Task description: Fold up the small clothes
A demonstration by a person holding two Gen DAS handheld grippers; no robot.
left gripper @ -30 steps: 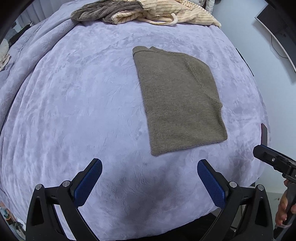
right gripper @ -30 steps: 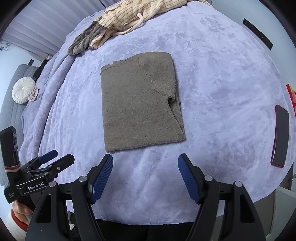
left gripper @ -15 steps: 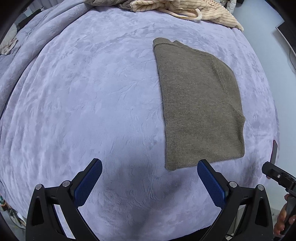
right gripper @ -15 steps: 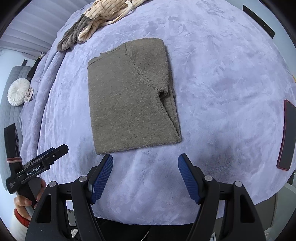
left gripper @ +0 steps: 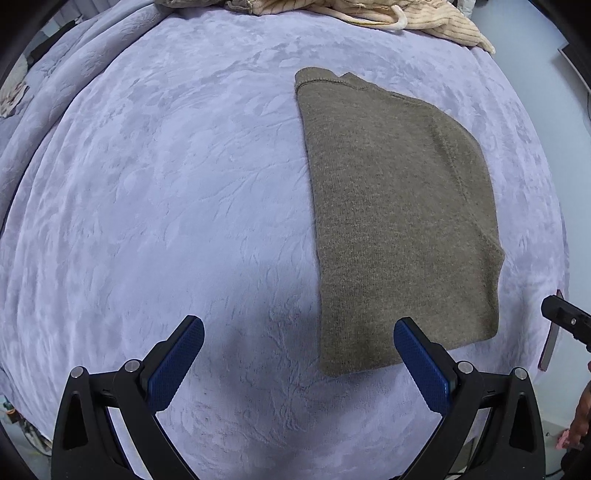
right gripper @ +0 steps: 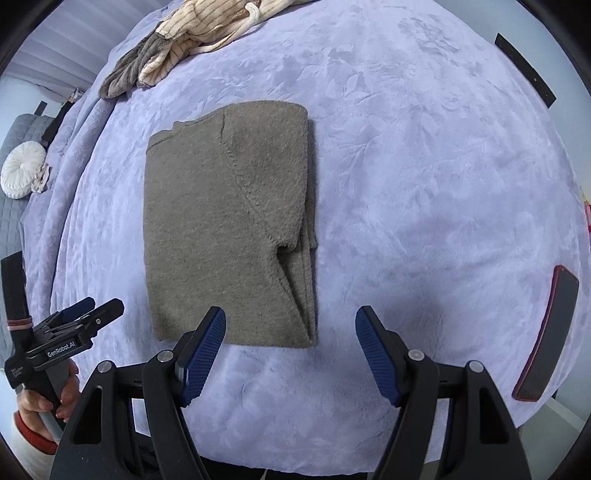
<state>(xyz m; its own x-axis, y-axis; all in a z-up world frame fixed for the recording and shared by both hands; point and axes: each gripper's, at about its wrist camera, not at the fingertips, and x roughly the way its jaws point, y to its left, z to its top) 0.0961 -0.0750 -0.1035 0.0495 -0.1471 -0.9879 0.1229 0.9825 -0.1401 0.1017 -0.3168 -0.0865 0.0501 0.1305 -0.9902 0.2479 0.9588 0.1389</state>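
Lavender blanket (right gripper: 424,155) bears folded sweater (right gripper: 221,229) (lengthwise, neckline farthest).

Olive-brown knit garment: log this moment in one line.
olive-brown knit garment: folded, flat on lavender blanket | left gripper: open, empty | right gripper: open, empty

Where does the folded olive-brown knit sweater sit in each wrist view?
Left wrist view: the folded olive-brown knit sweater fills right of centre, its near edge by the left gripper, right finger.
Right wrist view: the sweater lies left of centre, its near edge behind the right gripper, left finger.
Shared landmark: the cream ribbed garment at the far edge of the lavender blanket.
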